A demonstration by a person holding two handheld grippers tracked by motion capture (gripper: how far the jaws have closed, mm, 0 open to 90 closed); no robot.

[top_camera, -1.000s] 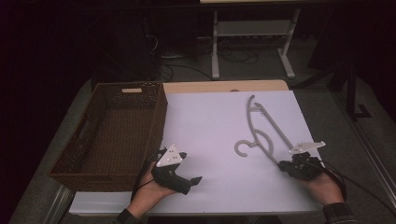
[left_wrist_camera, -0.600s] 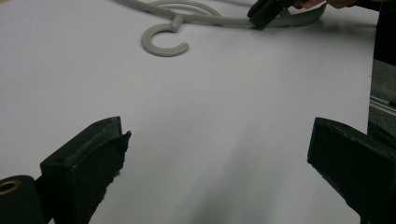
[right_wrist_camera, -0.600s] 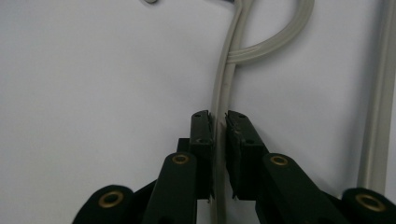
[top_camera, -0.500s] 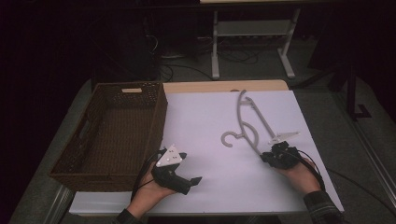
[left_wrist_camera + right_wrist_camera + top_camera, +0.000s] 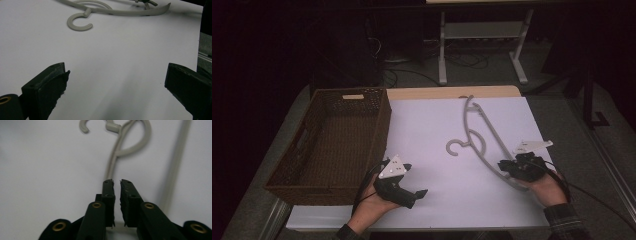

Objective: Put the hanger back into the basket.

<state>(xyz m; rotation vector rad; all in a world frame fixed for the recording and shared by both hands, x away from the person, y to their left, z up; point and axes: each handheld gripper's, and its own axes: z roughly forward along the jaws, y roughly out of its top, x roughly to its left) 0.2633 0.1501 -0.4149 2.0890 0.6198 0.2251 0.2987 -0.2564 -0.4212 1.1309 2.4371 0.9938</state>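
in the right gripper view the hanger [image 5: 117,152] is cut by the top edge at its hook and loop, and its arm vanishes behind the right tongs [image 5: 117,182], so the contact itself is hidden. in the left gripper view the hanger [image 5: 82,21] runs off the top edge. in the high view the basket [image 5: 287,187] hides the bench edge behind it; the room beyond is too dark to tell.
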